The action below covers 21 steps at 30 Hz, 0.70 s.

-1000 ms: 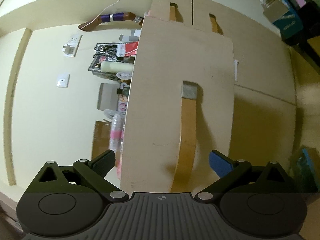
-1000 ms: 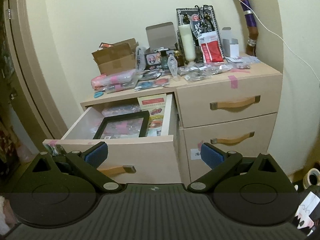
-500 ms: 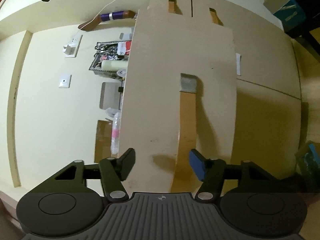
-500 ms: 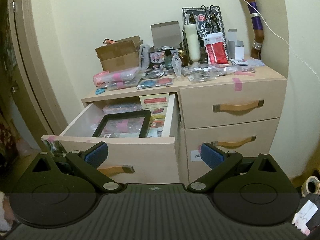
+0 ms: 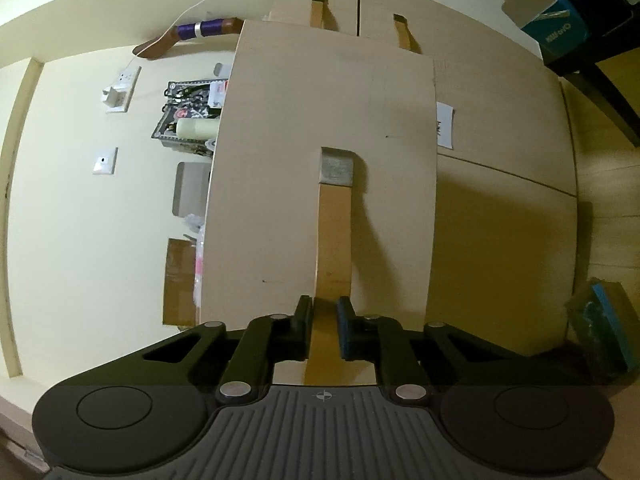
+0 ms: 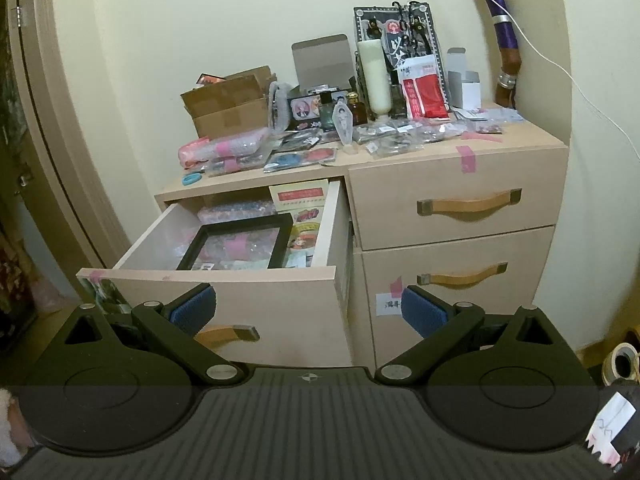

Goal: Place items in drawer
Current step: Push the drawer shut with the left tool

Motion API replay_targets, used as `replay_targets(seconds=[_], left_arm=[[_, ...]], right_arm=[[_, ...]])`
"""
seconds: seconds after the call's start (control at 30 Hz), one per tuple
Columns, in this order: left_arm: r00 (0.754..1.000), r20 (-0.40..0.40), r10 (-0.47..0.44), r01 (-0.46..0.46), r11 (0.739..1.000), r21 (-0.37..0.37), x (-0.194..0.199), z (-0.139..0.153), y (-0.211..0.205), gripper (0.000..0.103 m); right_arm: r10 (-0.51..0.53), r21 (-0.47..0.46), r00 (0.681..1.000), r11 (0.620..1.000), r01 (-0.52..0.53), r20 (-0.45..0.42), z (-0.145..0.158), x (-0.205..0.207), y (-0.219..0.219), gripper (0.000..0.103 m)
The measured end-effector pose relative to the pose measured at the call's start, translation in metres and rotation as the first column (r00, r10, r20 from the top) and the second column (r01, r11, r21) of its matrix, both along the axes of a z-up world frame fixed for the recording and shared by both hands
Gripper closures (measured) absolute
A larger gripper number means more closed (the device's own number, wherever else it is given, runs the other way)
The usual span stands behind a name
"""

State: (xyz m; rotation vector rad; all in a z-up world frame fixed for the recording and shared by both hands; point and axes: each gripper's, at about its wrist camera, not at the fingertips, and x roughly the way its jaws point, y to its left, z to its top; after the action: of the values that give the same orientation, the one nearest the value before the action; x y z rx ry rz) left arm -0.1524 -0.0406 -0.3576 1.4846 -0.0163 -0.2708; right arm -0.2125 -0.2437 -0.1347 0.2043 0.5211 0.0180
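Clamping down on the drawer handle (image 5: 334, 240), the left claw (image 5: 323, 326) has its jaws drawn nearly together w/ the tan strap between them; pads look touching or all but touching it, can't be sure of full contact. Right claw (image 6: 304, 312) hangs wide open, nothing in it, well back from the dresser (image 6: 460, 208).

Handling, judged from looks: handle seems a stiff curved bar w/ grey metal end caps, prob. not slippery, so gripping mid-span as now should pull straight w/o twisting. Drawer (image 6: 224, 292) is boxy laminate board, already holding stuff, so likely moderate weight, slides on runners; pull or push square to its front to avoid jamming.

Looks: pale beige front, pink tape bit at its near left corner, top-left bay of the unit, pulled well out. Inside: black picture frame (image 6: 240, 246) lying flat, bubble-wrap behind it, printed leaflets along the right wall. Room left is mostly on the left side.

Items to stow sit on the dresser top, far side: pink wrapped packets (image 6: 224, 150), small plastic bags, bottles, cardboard box (image 6: 228, 104). Mostly light, crinkly, soft; packets may slip in the pads, so pinch at a thick part. Bottles look like glass, fragile; take round the body.

Two closed drawers on the right w/ matching handles.
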Motion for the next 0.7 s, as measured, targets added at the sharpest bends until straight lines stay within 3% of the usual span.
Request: replay_targets(seconds=[0.3, 0.7], left_arm=[[0.999, -0.029, 0.017, -0.018, 0.999, -0.042, 0.006, 0.002, -0.001, 0.091], [1.000, -0.019, 0.005, -0.006, 1.000, -0.019, 0.042, -0.002, -0.003, 0.091]], right_arm=[[-0.001, 0.015, 1.000, 1.000, 0.001, -0.005, -0.001, 0.000, -0.005, 0.001], [-0.023, 0.025, 1.000, 0.999, 0.023, -0.008, -0.001, 0.019, -0.010, 0.001]])
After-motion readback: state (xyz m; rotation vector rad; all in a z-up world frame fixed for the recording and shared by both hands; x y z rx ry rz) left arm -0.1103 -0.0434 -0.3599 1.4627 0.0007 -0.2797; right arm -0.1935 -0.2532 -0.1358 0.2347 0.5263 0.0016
